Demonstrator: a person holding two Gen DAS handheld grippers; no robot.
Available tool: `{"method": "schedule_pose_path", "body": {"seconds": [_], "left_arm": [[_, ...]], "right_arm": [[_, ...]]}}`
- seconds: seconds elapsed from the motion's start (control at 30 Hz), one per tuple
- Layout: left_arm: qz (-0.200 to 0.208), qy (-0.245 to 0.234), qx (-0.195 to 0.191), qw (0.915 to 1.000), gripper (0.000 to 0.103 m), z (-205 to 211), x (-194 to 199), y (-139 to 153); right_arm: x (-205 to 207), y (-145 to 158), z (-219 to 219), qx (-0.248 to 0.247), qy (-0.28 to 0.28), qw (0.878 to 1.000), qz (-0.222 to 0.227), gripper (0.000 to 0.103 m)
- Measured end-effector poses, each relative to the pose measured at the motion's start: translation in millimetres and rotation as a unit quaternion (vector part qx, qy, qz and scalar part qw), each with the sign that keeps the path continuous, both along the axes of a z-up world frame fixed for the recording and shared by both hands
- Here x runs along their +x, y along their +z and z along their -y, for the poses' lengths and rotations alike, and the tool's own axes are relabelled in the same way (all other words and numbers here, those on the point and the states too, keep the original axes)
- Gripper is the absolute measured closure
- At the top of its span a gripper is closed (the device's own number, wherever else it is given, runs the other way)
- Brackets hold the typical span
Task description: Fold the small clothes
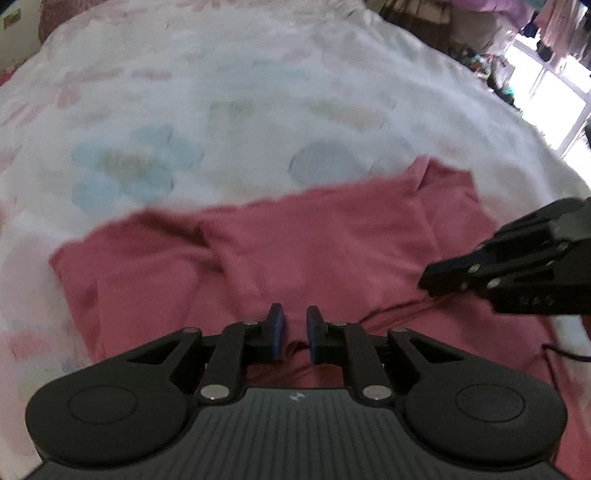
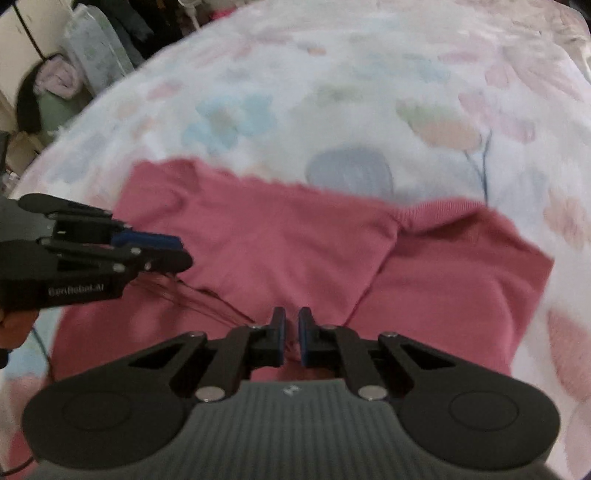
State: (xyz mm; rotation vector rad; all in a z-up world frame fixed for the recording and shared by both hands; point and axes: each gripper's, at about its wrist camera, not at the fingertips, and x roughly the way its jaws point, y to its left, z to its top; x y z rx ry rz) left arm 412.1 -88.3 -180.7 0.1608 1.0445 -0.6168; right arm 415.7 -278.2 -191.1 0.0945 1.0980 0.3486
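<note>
Rose-pink knit garment (image 1: 295,251): lying partly folded on the floral white bedspread (image 1: 221,92), toward its near edge. Left gripper (image 1: 295,328), right gripper (image 2: 291,330): each pinching a fabric bunch.

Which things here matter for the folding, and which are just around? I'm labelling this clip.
Job: pink garment; left gripper; right gripper, both pinching its near edge.
Around: floral bedspread; hanging clothes; pile by the bed.
</note>
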Motion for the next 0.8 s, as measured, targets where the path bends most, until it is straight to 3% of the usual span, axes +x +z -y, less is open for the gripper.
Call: {"method": "schedule_pose_path", "body": {"seconds": [0.13, 0.33, 0.57, 0.8], "left_arm": [[0.003, 0.007, -0.016, 0.9998, 0.088, -7.7, -9.2, 18.8], [0.052, -0.021, 0.006, 0.9984, 0.088, -23.1, -64.4, 77.6], [0.089, -0.059, 0.052, 0.9929, 0.086, -41.0, -172.9, 124.8], [0.076, -0.133, 0.079, 0.9851, 0.080, -55.0, -277.5, 117.1]], "right_arm": [[-4.5, 8.5, 0.8, 0.001, -0.010, 1.000, 0.005, 0.099], [-50.0, 58.1, -4.0, -0.018, 0.009, 0.999, 0.029, 0.097], [-155.8, 110.0, -23.8, -0.017, 0.046, 0.997, 0.061, 0.091], [-286.0, 124.2, -43.6, -0.049, 0.073, 0.992, 0.093, 0.091]]}}
